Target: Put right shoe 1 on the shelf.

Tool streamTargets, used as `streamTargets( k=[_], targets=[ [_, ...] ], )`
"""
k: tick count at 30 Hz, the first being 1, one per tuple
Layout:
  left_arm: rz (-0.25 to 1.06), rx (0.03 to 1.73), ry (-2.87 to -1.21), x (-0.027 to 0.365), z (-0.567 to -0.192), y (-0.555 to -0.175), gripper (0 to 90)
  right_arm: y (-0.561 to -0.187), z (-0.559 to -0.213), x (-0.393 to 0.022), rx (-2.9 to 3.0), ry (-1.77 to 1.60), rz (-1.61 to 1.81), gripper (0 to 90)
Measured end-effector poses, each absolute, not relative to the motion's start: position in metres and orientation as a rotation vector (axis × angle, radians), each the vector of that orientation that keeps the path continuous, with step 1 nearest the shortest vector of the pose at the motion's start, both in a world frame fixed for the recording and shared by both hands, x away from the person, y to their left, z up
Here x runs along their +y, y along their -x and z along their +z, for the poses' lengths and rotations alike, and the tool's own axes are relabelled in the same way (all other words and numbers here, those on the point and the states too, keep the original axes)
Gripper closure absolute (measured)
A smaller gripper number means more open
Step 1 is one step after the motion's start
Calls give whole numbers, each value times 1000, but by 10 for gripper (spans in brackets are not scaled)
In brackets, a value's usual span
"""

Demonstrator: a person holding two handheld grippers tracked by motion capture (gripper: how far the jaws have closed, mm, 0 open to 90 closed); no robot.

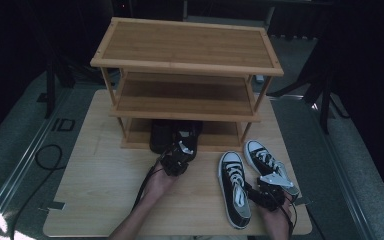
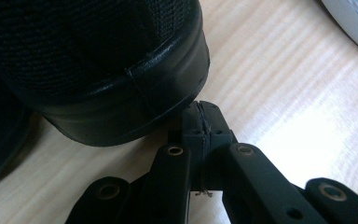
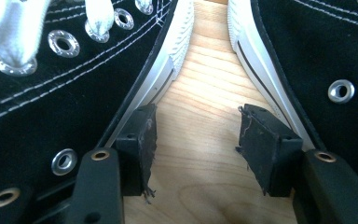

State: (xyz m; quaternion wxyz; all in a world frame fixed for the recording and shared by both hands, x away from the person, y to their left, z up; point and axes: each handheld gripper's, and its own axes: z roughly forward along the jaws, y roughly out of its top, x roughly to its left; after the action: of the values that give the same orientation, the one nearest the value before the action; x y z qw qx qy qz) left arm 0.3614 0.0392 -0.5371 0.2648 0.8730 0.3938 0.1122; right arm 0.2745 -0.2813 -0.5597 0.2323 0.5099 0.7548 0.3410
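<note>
While the left tool (image 2: 200,119) stands closed with nothing between its pads, its tips touch the rim of a black shoe with a glossy rubber sole band and woven mesh upper (image 2: 98,70). That shoe sits on the pale wooden bench (image 1: 105,185), at the foot of a three-tier bamboo shoe rack (image 1: 185,60). The right tool (image 3: 198,144) is open, its pads spread between two black canvas sneakers with white laces and white soles (image 1: 235,187), resting near the bench's right front edge.
</note>
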Motion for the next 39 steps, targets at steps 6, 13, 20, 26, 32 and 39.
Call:
streamTargets(
  k=[6,13,20,26,32,39],
  targets=[
    [305,1086,-2338,37,-538,-369,900,-275,-560,-281,2074,-1401,937,459],
    [302,1100,-2325,37,-538,-375,900,-275,-560,-281,2074,-1401,937,460],
    [296,1106,-2310,38,-539,-381,900,-275,-560,-281,2074,-1401,937,460],
    [307,1086,-2290,53,-533,-371,896,-274,-560,-281,2074,-1402,937,460],
    [339,1099,-2253,84,-522,-357,885,-274,-560,-281,2073,-1402,938,460],
    [357,1143,-2214,113,-525,-345,832,-274,-560,-281,2074,-1402,937,460]
  ],
)
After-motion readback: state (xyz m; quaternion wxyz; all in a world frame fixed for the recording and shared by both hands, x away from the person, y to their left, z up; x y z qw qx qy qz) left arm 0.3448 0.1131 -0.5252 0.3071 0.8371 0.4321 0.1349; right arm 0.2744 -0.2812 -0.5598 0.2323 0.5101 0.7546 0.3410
